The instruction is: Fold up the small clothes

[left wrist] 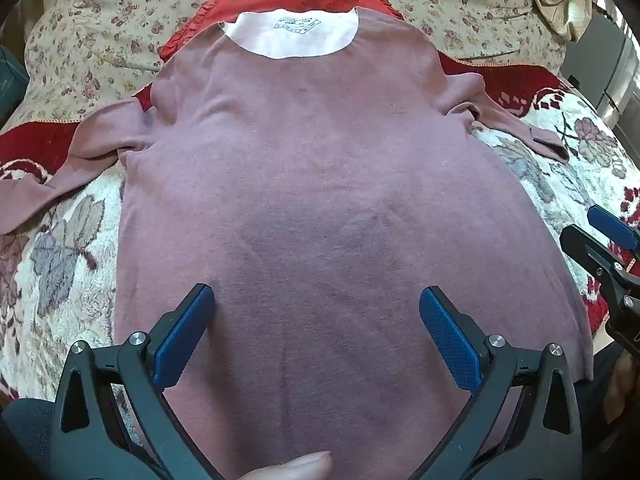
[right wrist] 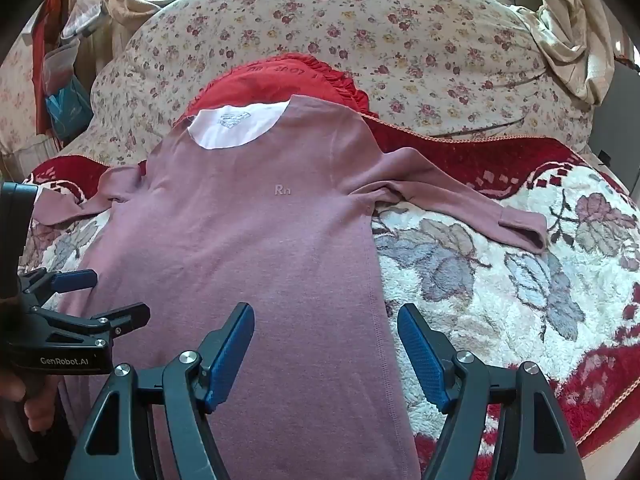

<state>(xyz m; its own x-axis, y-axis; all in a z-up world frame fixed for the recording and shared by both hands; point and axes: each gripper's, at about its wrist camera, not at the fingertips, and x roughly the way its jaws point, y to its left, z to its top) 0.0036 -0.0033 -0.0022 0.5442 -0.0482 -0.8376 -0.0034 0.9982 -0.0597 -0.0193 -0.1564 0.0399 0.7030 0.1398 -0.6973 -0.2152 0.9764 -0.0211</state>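
A mauve long-sleeved shirt [left wrist: 320,184] lies flat and face up on the bed, neck away from me, with a white inner collar patch [left wrist: 294,34]. In the right wrist view the same shirt [right wrist: 248,240] has one sleeve [right wrist: 472,204] stretched out to the right. My left gripper [left wrist: 316,304] hovers open over the shirt's lower middle, nothing between its pads. My right gripper [right wrist: 326,320] stands open above the shirt's right side seam. Each gripper appears in the other's view: the right gripper [left wrist: 600,240] at the far right, the left gripper [right wrist: 104,296] at the far left.
The shirt rests on a fluffy white and red flower-patterned blanket [right wrist: 500,280]. A red frilled garment [right wrist: 288,76] lies under the collar. Behind it rises a floral quilt [right wrist: 400,40]. A thumb [left wrist: 296,470] shows at the bottom edge of the left wrist view.
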